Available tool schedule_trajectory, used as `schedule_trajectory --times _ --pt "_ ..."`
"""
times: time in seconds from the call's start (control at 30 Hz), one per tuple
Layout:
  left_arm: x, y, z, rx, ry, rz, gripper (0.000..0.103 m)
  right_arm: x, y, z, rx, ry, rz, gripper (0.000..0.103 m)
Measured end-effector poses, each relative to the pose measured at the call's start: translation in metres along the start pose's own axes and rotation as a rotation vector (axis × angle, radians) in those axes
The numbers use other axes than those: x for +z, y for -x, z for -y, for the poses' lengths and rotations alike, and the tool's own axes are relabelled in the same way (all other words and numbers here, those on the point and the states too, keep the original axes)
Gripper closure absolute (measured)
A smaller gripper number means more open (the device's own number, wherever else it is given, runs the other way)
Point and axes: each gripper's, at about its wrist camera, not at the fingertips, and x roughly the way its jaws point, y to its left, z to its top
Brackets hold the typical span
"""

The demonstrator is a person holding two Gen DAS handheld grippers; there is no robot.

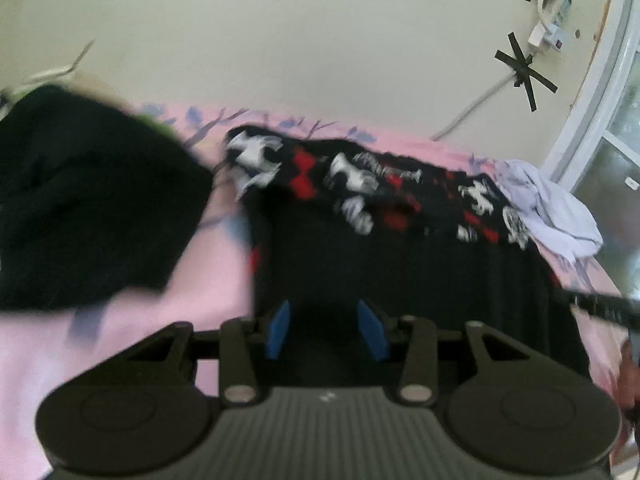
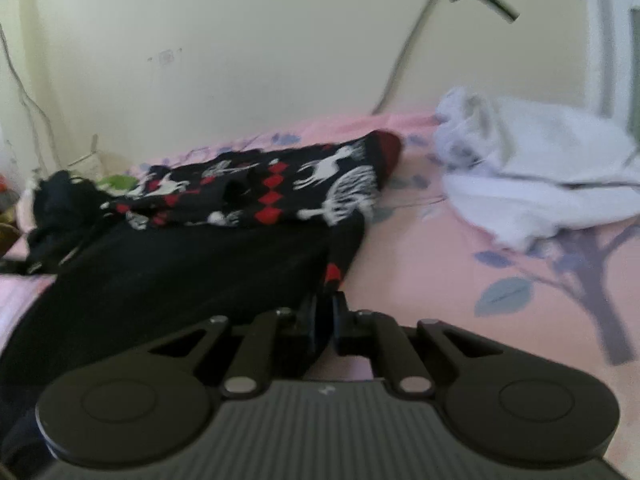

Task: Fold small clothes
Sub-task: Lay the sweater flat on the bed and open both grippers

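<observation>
A black sweater (image 1: pixel 360 184) (image 2: pixel 280 188) with white reindeer and red diamonds lies on the pink bedsheet (image 1: pixel 132 344) (image 2: pixel 440 280); its patterned part is folded over at the far side and plain black cloth faces me. My left gripper (image 1: pixel 326 330) hovers over the near plain black part. Its blue pads (image 1: pixel 282 328) stand apart, with cloth showing below the gap and nothing pinched. My right gripper (image 2: pixel 325 316) sits at the sweater's right edge. Its fingers are pressed together where the red-marked hem runs into them.
Another black garment (image 1: pixel 80 200) (image 2: pixel 52 208) lies bunched at the left. A crumpled white garment (image 1: pixel 552 208) (image 2: pixel 540 172) lies at the right. Behind the bed is a cream wall with cables held by black tape (image 1: pixel 524 68), and a window frame (image 1: pixel 600 80) stands at the right.
</observation>
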Motion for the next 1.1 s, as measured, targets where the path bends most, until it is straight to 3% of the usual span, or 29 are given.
schedule_trajectory --times 0.13,0.33,0.4,0.43,0.47,0.63,0.77,0.8,0.87,1.1 --pt "-0.031 0.042 -0.024 0.018 0.061 0.012 0.060 0.008 0.019 0.011 0.028 -0.098 0.020 0.103" --pt "-0.069 0.081 -0.037 0.031 0.092 0.002 0.058 -0.007 0.043 0.003 0.099 -0.074 -0.059 0.102" --pt "-0.077 0.089 -0.036 0.022 0.098 -0.006 0.057 -0.018 0.053 0.006 0.150 -0.110 -0.087 0.086" --pt "-0.081 0.091 -0.036 0.015 0.100 -0.012 0.057 -0.023 0.058 0.008 0.170 -0.130 -0.093 0.055" --pt "-0.084 0.092 -0.035 0.004 0.102 -0.022 0.057 -0.030 0.065 0.009 0.188 -0.151 -0.092 0.042" --pt "-0.094 0.096 -0.025 -0.010 0.084 -0.046 0.059 -0.055 0.090 0.006 0.225 -0.167 -0.114 0.044" --pt "-0.099 0.099 -0.009 -0.063 0.062 -0.059 0.059 -0.068 0.095 -0.008 0.259 -0.122 -0.153 0.050" --pt "-0.100 0.096 -0.005 -0.065 0.053 -0.069 0.068 -0.071 0.095 -0.011 0.279 -0.124 -0.158 0.052" --pt "-0.102 0.091 0.005 -0.009 0.017 -0.068 0.094 -0.075 0.093 -0.021 0.292 -0.099 -0.163 0.096" --pt "-0.099 0.118 0.008 0.007 0.000 -0.059 0.095 -0.069 0.126 -0.007 0.160 -0.030 -0.140 0.099"
